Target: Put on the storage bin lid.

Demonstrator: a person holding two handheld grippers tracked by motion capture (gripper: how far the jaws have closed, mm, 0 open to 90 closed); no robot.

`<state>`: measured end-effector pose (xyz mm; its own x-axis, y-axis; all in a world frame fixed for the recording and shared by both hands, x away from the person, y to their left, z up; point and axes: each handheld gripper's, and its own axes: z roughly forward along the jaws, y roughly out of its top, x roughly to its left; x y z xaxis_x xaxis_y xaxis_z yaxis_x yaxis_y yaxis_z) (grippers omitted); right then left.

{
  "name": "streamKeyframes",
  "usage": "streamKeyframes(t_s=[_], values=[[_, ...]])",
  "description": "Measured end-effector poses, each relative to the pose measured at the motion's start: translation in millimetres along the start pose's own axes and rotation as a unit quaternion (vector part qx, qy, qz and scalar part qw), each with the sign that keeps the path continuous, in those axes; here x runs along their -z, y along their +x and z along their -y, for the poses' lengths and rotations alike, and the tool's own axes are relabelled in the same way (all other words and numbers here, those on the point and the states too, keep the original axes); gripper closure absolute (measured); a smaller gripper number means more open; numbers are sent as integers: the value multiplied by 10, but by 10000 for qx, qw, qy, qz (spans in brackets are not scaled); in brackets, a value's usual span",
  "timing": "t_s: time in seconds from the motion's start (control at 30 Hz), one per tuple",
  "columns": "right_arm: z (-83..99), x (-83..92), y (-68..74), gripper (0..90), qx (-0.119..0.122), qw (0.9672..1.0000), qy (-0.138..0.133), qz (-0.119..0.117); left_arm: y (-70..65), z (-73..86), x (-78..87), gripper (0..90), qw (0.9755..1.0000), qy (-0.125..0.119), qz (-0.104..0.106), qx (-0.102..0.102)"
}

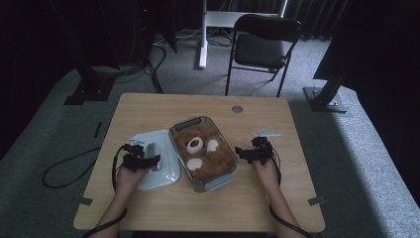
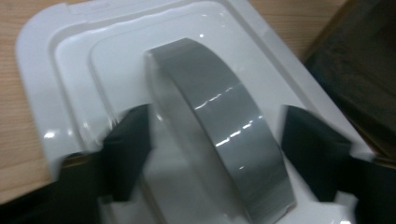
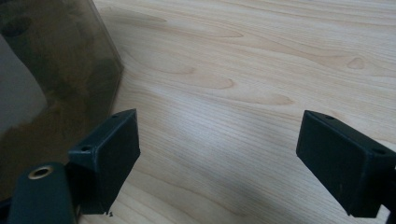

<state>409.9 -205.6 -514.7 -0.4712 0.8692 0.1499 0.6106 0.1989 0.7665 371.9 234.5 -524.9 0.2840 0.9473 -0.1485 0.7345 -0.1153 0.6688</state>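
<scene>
Straddling the grey handle (image 2: 224,121) of the white lid (image 2: 60,93), the L gripper (image 1: 151,162) hung low over it. One black jaw stood on each side of the ridge, half-spread. A strip of white showed between the far jaw and the handle, so I judged no pinch yet. The near jaw was v. close to the handle's clear flank; contact couldn't be told.

Lid lay flat on the table (image 1: 277,198), at 9 o'clock of the clear box (image 1: 195,121) and touching or just beside its wall. Handle ran lengthwise down the lid's middle, so the jaws sat crosswise to it. Prob. reason: a squeeze across the narrow width gives the only firm hold on a flat lid.

Box was near table centre, open-topped, w/ a brown teddy bear (image 1: 213,161) packed inside, pale muzzle and paws facing up.

R gripper (image 1: 242,152) was at 3 o'clock of the box, just beside its wall. Jaws were spread wide over bare wood, nothing between them, box wall at 9 o'clock in its own view. Prob. parked there to steady the box when the lid goes on.

Judgement: step in hand = grasp lid by handle. Risk: an off-centre grip would tilt the lid.
</scene>
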Motion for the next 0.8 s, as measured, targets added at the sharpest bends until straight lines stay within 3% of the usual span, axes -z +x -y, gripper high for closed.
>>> streamKeyframes(t_s=[0.03, 0.13, 0.23, 0.47, 0.8], values=[[1, -1, 2, 127, 2, 10000, 8, 9, 0, -2, -11, 360, 10000, 17, 60, 5], [13, 4, 10, 128, -34, 10000, -53, -55, -13, -8, -7, 508, 9998, 15, 198, -41], [28, 0, 26, 128, -4, 10000, -68, -55, -23, -10, -6, 553, 9998, -3, 178, -33], [112, -63, 109, 128, 74, 9996, 83, -261, 99, -5, 78, 662, 9981, -269, 424, 356], [188, -96, 233, 136, 185, 9978, 123, -624, 172, -16, 304, 683, 9970, -483, 424, 423]])
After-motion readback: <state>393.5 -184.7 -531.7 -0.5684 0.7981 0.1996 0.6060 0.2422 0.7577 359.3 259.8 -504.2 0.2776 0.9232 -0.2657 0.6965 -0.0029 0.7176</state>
